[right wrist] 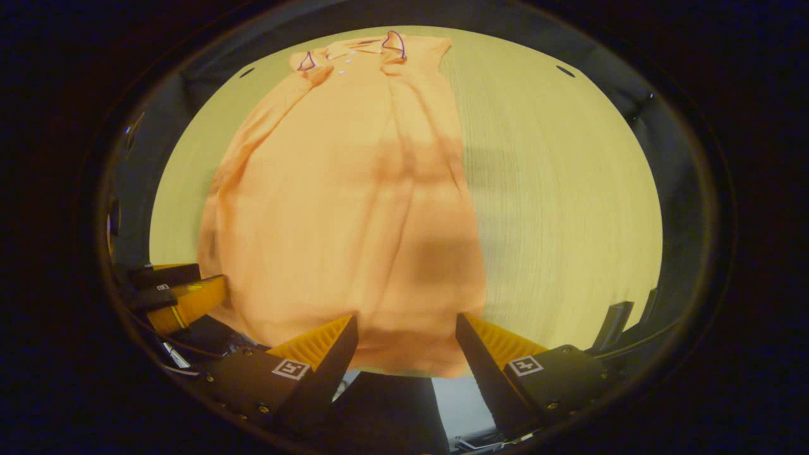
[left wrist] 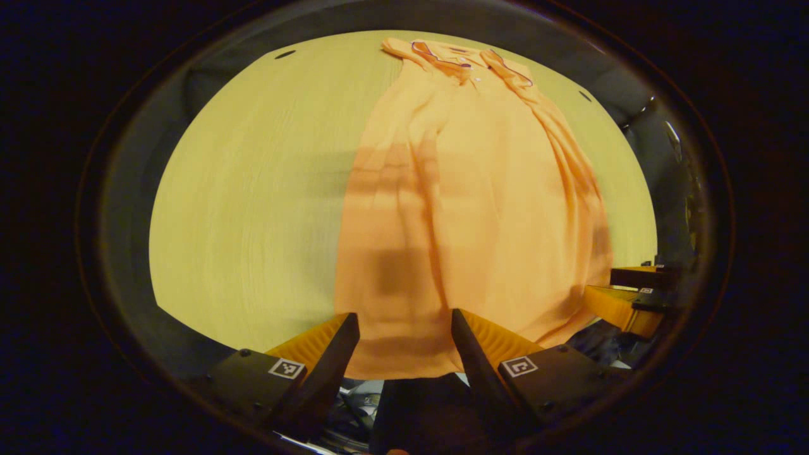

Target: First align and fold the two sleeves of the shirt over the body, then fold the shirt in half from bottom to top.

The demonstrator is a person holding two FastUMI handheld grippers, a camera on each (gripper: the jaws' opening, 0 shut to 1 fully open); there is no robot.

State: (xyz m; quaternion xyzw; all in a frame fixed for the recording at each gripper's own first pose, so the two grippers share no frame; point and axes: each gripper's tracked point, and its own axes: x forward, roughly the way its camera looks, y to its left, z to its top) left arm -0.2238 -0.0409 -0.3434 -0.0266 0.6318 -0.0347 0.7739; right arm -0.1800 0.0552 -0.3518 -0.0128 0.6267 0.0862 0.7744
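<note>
An orange shirt [left wrist: 468, 208] lies flat on the yellow table [left wrist: 253, 208], collar at the far end, both sleeves folded in over the body, making a long narrow strip. My left gripper [left wrist: 404, 328] stands open over the shirt's near hem at its left corner. The right gripper [left wrist: 632, 294] shows at the right edge of the left gripper view, beside the hem. In the right gripper view the shirt [right wrist: 354, 208] runs away from me on the table [right wrist: 556, 208], and my right gripper [right wrist: 407, 328] stands open over the hem's right corner. The left gripper [right wrist: 177, 294] appears at the left.
Bare table lies to the left of the shirt in the left gripper view and to its right in the right gripper view. The table's near edge runs just under both grippers. Dark booth walls [left wrist: 202, 82] ring the table.
</note>
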